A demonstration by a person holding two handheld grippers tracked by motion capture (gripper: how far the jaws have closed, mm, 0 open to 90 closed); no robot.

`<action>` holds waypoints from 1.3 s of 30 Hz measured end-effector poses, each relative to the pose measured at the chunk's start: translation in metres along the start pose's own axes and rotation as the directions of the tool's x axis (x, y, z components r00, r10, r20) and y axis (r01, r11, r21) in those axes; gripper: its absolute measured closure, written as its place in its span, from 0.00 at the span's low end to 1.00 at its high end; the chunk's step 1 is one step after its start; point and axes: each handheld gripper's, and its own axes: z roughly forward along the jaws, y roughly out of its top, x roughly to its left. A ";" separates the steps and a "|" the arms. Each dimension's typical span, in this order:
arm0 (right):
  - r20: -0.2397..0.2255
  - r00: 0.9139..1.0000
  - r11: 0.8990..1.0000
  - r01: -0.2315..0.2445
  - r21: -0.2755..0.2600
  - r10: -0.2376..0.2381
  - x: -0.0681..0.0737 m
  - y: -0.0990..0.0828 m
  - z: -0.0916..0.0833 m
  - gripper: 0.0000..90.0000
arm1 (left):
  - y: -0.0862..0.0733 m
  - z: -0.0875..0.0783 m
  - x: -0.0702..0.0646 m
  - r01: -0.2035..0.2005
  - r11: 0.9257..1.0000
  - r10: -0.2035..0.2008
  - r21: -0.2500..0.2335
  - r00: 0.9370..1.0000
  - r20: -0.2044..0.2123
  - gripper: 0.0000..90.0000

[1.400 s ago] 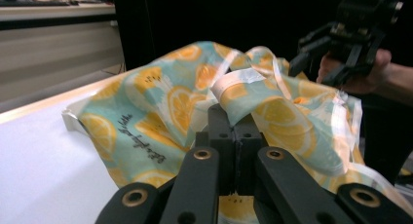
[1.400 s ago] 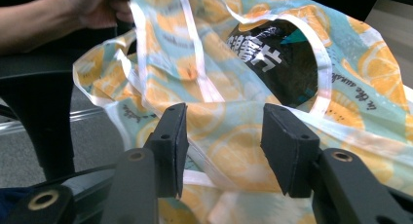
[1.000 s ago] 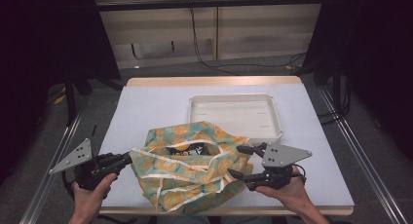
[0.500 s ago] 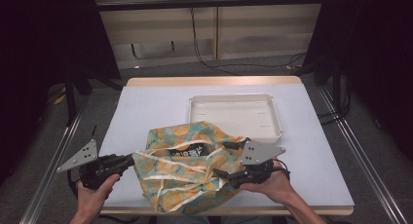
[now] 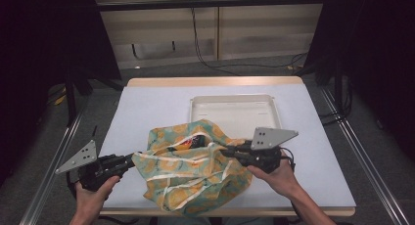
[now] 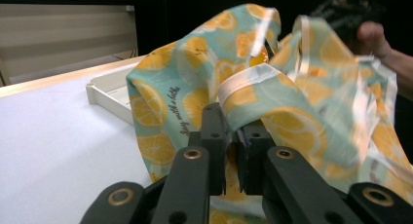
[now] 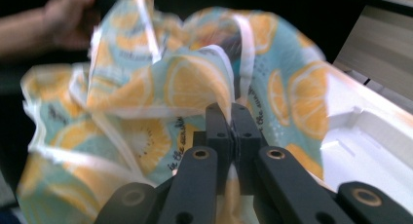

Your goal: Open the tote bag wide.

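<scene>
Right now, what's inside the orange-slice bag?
Through the bag's open top in the high view, something red and dark peeks out. The cloth covers most of it, so what it is cannot be told. Each tool pinches an edge of the bag.

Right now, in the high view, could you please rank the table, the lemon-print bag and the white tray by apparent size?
1. table, clearly largest.
2. lemon-print bag.
3. white tray, partly overlapped by the bag.
The bag lies nearer the camera, so its lead over the tray is unsure.
</scene>
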 end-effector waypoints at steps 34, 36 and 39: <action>0.085 0.995 0.991 -0.031 -0.127 0.042 -0.030 0.040 -0.016 1.00 | 0.033 -0.013 0.005 -0.034 0.997 0.036 -0.073 0.999 0.023 0.99; 0.109 0.992 0.989 -0.043 -0.145 0.059 -0.040 0.042 -0.016 1.00 | 0.036 -0.016 0.011 -0.016 0.996 0.016 -0.086 1.000 0.000 1.00; 0.147 0.985 0.985 -0.064 -0.161 0.088 -0.054 0.043 -0.016 1.00 | 0.036 -0.019 0.020 0.008 0.996 -0.009 -0.086 1.000 -0.019 1.00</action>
